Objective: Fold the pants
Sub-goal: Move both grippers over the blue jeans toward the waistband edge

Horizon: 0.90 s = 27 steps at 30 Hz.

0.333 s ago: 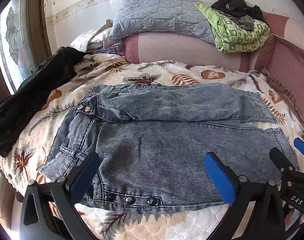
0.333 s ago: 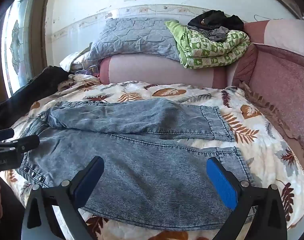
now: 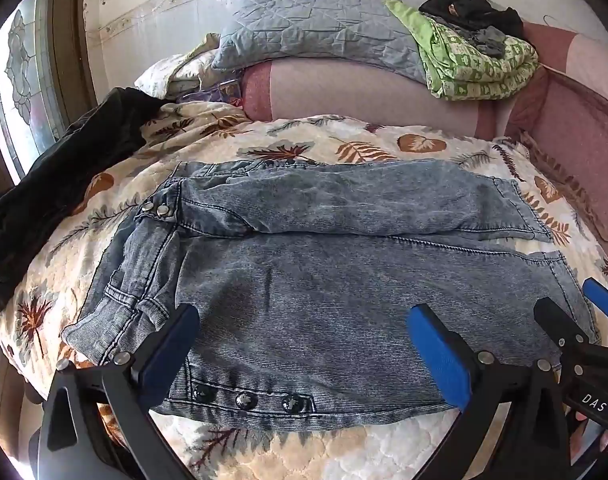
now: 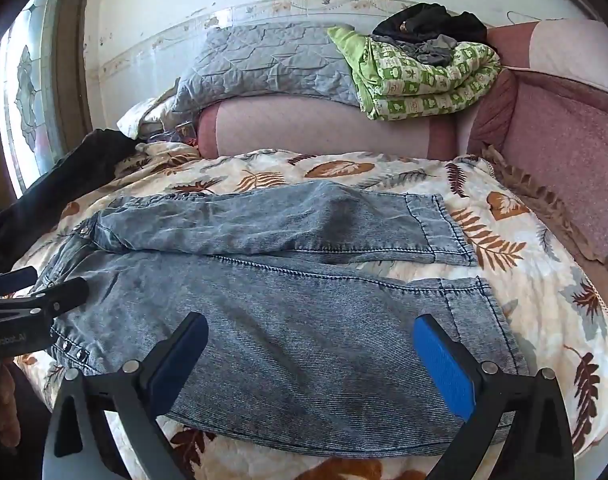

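Note:
Grey-blue denim pants (image 3: 323, 280) lie flat across the leaf-print bed cover, waist to the left, legs running right; they also show in the right wrist view (image 4: 296, 320). The far leg (image 3: 343, 204) lies crumpled beside the near leg. My left gripper (image 3: 304, 344) is open and empty, hovering over the near edge by the waistband snaps (image 3: 246, 400). My right gripper (image 4: 309, 360) is open and empty over the near leg, close to its hem (image 4: 475, 304). The right gripper also shows in the left wrist view (image 3: 575, 312), and the left one in the right wrist view (image 4: 32, 296).
A black garment (image 3: 64, 176) lies along the bed's left edge by the window. Pillows, a grey quilt (image 3: 319, 28) and a green blanket (image 3: 475, 64) are piled on the pink headboard (image 3: 363, 92). A padded pink side (image 4: 563, 152) borders the bed on the right.
Both grippers have shifted only slightly over the pants. The pants have not moved.

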### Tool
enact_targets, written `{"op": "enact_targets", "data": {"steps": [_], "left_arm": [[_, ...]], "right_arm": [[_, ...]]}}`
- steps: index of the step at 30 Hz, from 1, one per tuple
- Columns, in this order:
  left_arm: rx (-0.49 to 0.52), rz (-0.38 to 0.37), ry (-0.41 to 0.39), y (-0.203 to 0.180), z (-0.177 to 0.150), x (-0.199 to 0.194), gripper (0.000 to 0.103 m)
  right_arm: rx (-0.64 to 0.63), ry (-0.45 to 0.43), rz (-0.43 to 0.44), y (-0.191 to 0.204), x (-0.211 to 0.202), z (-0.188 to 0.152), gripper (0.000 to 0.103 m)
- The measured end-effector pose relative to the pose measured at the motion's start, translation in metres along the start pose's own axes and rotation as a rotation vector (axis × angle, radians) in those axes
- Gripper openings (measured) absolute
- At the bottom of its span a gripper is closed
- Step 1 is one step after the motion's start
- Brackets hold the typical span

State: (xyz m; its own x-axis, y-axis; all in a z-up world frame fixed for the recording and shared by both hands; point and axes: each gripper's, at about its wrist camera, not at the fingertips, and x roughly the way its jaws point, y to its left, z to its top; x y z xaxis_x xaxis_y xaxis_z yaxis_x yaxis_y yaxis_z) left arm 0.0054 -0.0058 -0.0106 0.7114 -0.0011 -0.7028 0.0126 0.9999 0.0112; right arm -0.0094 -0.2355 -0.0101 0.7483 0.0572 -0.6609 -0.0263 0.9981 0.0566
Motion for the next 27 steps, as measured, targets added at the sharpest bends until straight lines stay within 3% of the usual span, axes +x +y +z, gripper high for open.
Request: {"op": "enact_targets", "data": {"steps": [17,27], "left_arm": [[-0.026,-0.013,-0.003,0.009,-0.007,0.001,0.103],[-0.031,0.017,-0.004,0.011,-0.007,0.002,0.103]], "right_arm": [[-0.021,0.022,-0.013,0.008,0.005,-0.003,0.103],[0.015,0.009,-0.003,-0.003,0.000,-0.001,0.103]]}}
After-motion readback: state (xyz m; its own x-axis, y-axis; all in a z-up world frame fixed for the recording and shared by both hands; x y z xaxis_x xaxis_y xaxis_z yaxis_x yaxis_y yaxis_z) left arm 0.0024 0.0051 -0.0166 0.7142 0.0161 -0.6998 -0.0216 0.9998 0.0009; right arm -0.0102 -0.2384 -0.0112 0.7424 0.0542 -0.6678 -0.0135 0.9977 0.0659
